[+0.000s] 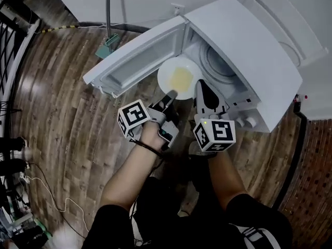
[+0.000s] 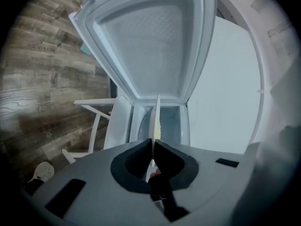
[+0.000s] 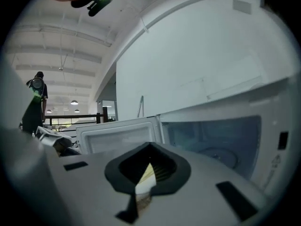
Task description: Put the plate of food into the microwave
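Bare forearms of the person (image 1: pixel 129 178) fill the bottom of the head view, one gripper in each hand.

Left gripper (image 1: pixel 169 95): jaws closed on the near rim of the round white plate (image 1: pixel 166 69). Pale yellow flat food (image 1: pixel 180 78) lies at the plate's middle. Plate hangs at the mouth of the white microwave (image 1: pixel 249 45), between the swung-open door (image 1: pixel 132 61) and the round glass turntable (image 1: pixel 218 61); not on the turntable.

Left gripper view: the plate (image 2: pixel 156 112) shows edge-on, a thin white line running straight into the left gripper (image 2: pixel 153 147), pads tight on either side. A sliver of the food (image 2: pixel 160 126) sits against it. The door's inner panel (image 2: pixel 148 41) fills the frame above, with brown wood-plank floor (image 2: pixel 37 79) to the left. This pinch is not readable from the head view.

Right gripper (image 1: pixel 199 85): its tip is just beside the plate's right rim, fingers drawn to a narrow point.

Right gripper view: the right gripper (image 3: pixel 149 166) shows a pale wedge in its jaw slot. I cannot tell whether that is a gap or something held, and nothing sticks out beyond the jaws. Only this view looks level into the cavity, where the turntable (image 3: pixel 218 157) lies bare, with the door (image 3: pixel 117 135) to the left. Only this view also catches a distant standing person (image 3: pixel 36 102).

The head view alone shows the two control knobs (image 1: pixel 248 121) and the floor (image 1: pixel 62 102) around the microwave.
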